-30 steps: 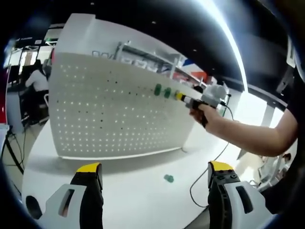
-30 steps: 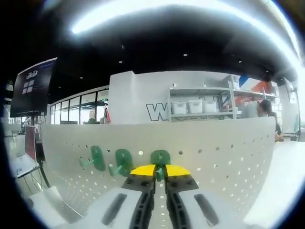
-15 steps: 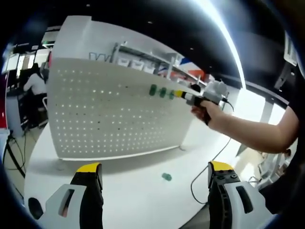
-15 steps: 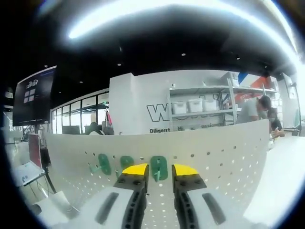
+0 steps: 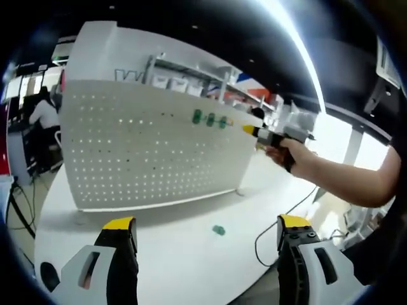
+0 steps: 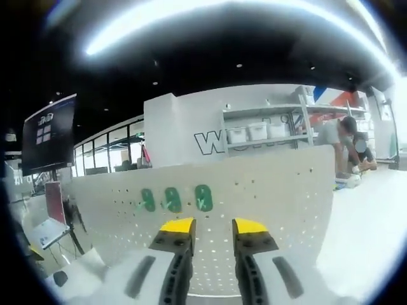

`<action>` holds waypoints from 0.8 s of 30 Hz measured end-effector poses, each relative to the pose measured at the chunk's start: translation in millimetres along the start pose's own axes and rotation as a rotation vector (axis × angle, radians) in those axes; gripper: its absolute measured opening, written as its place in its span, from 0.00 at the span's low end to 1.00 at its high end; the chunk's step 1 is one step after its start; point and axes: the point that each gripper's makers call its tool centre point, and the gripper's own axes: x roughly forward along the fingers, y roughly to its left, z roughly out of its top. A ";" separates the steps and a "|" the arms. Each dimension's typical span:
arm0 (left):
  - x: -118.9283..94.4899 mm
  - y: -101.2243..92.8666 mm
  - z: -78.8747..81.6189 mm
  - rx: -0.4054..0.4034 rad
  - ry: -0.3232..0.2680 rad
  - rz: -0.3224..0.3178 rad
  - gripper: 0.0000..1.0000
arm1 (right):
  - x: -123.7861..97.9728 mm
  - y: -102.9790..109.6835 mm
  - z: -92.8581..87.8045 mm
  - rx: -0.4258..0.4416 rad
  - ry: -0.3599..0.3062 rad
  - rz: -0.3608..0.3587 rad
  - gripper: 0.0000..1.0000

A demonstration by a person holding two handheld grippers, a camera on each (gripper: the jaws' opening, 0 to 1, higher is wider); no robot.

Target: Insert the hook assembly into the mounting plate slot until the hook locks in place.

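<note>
A large "W" is seen on the far wall. 3 green hooks are mounted on the pegboard. The right gripper is held apart, empty, off the board. The left gripper is wide apart; 1 green hook lies on the table.

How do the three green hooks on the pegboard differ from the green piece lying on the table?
The three green hooks sit side by side in a row high on the upright pegboard, mounted in its holes. The loose green piece lies alone, flat on the white table, in front of the board's lower edge and unmounted. No fingers touch either. They share the same green colour; the loose piece is too small to compare shape.
</note>
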 end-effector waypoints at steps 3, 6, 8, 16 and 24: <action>-2.6 -4.4 -2.9 -0.018 0.004 -0.014 0.93 | -15.3 -3.6 -9.4 0.014 0.020 -0.007 0.23; -4.9 -7.0 -5.6 -0.032 0.006 -0.016 0.93 | -31.7 -1.2 -22.4 -0.002 0.050 0.003 0.23; -6.5 -8.0 -10.8 -0.024 0.022 -0.010 0.93 | -42.9 1.5 -32.2 -0.007 0.075 0.017 0.23; -13.2 -8.3 -22.9 -0.050 0.038 -0.002 0.93 | -83.6 6.7 -45.6 -0.133 0.107 0.051 0.25; -14.3 -12.6 -29.3 -0.058 0.057 -0.013 0.93 | -111.3 1.8 -57.6 -0.137 0.138 0.055 0.27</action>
